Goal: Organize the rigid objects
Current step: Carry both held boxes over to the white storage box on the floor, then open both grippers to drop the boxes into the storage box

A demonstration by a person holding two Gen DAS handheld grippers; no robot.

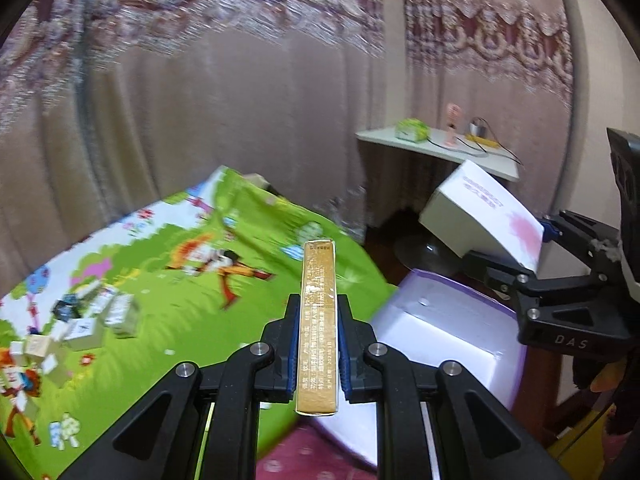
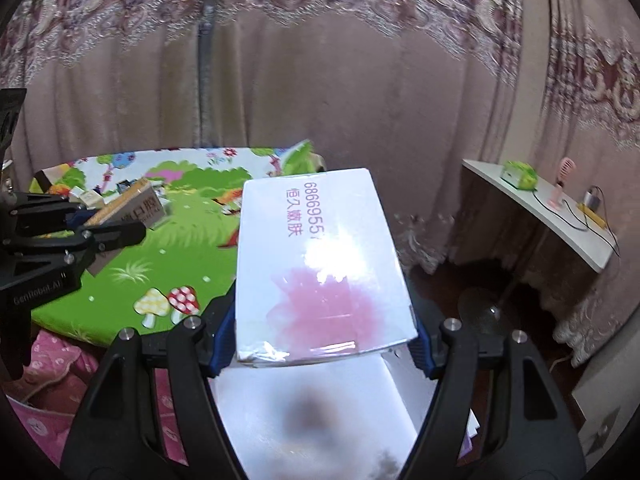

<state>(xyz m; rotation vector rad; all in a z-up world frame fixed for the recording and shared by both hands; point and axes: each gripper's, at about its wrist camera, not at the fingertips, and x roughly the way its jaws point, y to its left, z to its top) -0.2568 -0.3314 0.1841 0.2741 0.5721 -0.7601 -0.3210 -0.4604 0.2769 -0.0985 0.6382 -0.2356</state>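
Gold box (image 1: 318,328) pinched in left gripper (image 1: 318,344), white box (image 2: 320,264) in right gripper (image 2: 320,340), both above bin (image 1: 440,320); small boxes (image 1: 80,320) at left remain on mat (image 1: 200,300).

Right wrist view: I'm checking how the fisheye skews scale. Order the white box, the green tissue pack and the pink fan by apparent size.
1. white box, by far the largest, though it sits closest to the lens in the right gripper.
2. green tissue pack.
3. pink fan, close to the pack, so unsure.
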